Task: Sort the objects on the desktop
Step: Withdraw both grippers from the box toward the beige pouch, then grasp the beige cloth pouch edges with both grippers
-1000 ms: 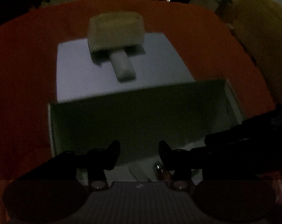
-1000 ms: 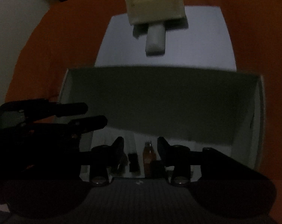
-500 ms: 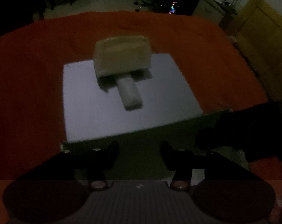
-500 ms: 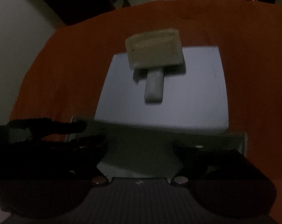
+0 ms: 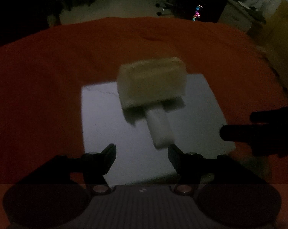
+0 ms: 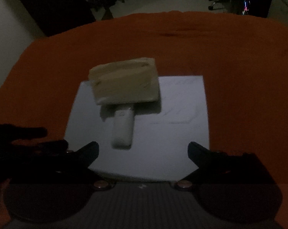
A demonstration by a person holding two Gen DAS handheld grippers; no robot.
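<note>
Our left tongs stand partly apart with nothing between the tips; their jaws have just been opening. Our right tongs gape as wide as they go, also empty, and have just been opening too. Both hover over a white sheet lying flat on the tabletop, which is draped in an orange-red cloth. On the sheet sits a tan padded pouch, its far edge overhanging the sheet's back edge, with a white bar-shaped object poking out from under it toward us, its near end just ahead of the left tongs. We can read no label; only faint pencil-like lines show on the sheet. The cloth lies bare on every side of the sheet. Beyond the tabletop's far edge the dim room shows a pale floor, dark furniture and small coloured lights.
</note>
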